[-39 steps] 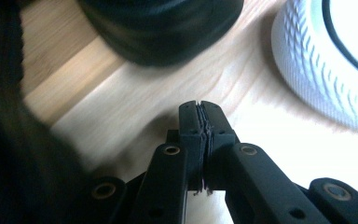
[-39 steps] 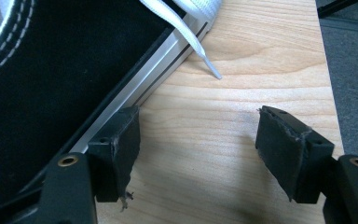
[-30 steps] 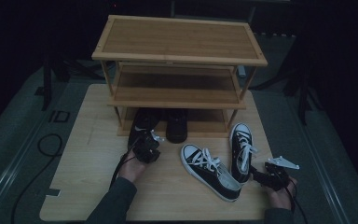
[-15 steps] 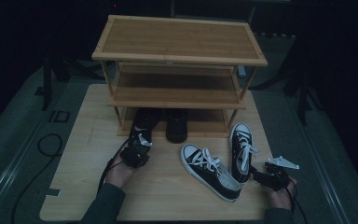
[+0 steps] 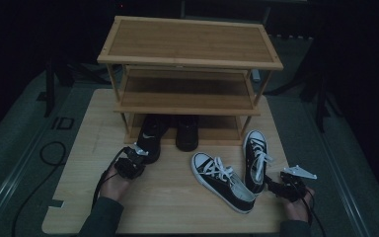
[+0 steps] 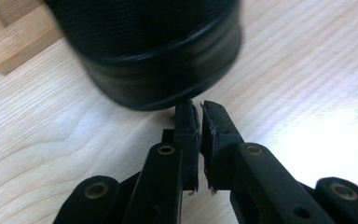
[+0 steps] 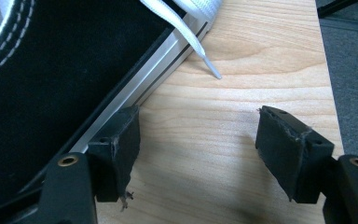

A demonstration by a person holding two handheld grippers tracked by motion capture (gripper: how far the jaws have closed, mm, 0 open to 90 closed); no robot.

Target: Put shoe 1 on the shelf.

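black shoe [image 6: 154, 56], just beyond closed fingers [image 6: 189, 123]

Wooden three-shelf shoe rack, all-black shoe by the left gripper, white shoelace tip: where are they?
Wooden three-shelf shoe rack [image 5: 190, 42], high view, on its top board.
All-black shoe [image 6: 158, 70], left gripper view, on its rounded heel.
White shoelace tip [image 7: 212, 69], right gripper view, on the lace's end.

Dim high view; gripper views brighter, slightly blurred.
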